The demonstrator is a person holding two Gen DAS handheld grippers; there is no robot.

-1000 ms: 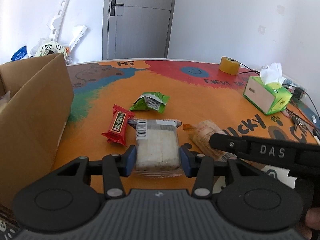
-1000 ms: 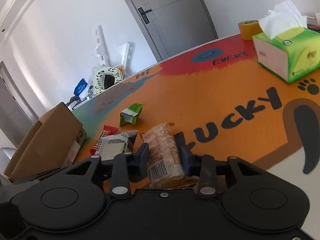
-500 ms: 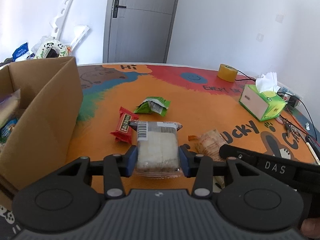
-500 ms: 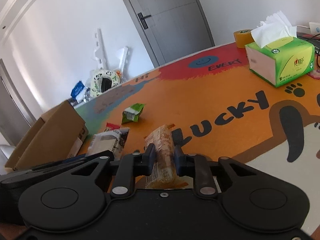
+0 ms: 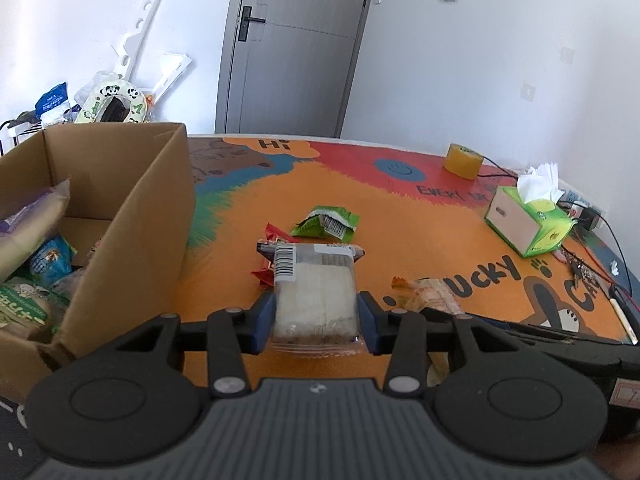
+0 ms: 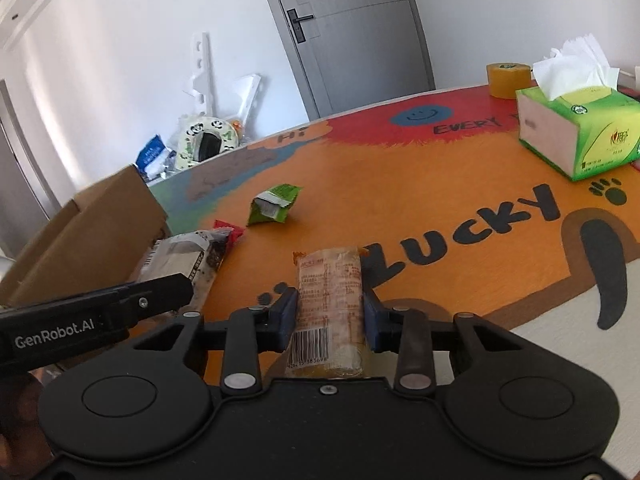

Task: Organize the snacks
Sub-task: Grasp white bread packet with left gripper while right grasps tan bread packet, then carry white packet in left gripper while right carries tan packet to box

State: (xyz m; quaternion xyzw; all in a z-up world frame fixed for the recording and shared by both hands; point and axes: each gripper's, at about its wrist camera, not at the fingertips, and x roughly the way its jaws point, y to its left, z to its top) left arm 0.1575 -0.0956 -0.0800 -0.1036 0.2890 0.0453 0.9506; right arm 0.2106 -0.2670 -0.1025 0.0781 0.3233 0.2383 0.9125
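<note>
My left gripper [image 5: 316, 316] is shut on a clear-wrapped pale cake packet [image 5: 316, 292], held just above the orange table mat. To its left stands the open cardboard box [image 5: 120, 200] with several snack bags inside. My right gripper [image 6: 330, 320] has an orange-brown snack packet [image 6: 330, 280] between its pads, which still touch both sides while the jaws are opening. A green packet [image 5: 326, 222] and a red packet [image 5: 266, 276] lie on the mat beyond the left gripper. The red packet is partly hidden behind the held cake.
A green tissue box [image 6: 576, 132] and a yellow tape roll [image 6: 508, 74] sit at the far right of the table. Cables and small items lie along the right edge [image 5: 592, 264]. The left gripper's body [image 6: 120, 312] crosses the right wrist view at lower left.
Both grippers have risen a little with their packets and drifted toward the box, whose inside now shows. The right jaws squeezed narrower on the orange packet, then widened again.
</note>
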